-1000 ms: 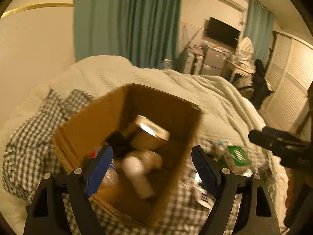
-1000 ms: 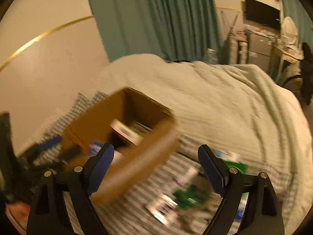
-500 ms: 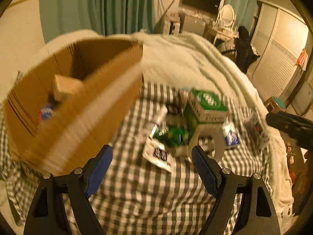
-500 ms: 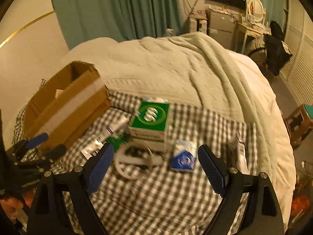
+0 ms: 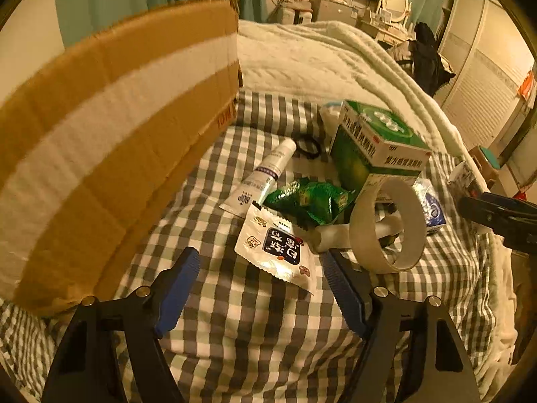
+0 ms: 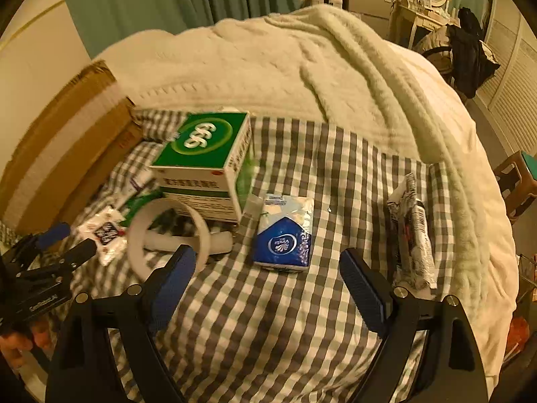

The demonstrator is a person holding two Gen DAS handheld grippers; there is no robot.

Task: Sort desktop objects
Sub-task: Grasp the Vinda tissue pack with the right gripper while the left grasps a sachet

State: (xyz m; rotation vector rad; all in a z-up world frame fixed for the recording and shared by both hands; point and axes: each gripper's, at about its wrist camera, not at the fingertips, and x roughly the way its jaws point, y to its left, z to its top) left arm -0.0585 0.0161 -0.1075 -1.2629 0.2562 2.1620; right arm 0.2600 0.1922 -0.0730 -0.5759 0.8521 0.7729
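White sachet just ahead of L gripper (jaws closing, empty).

The green box reads "999"; the tissue pack "Vinda".

Left gripper: pitched steeply downward, blue-padded fingers apart, jaws closing, nothing pressed between the pads. Also seen at the left edge of the right wrist view, borne by a hand of which only part shows below the black frame. Right gripper: likewise angled down, jaws standing wide, pads bare of any contact. Tip of it visible at the right edge of the left wrist view.
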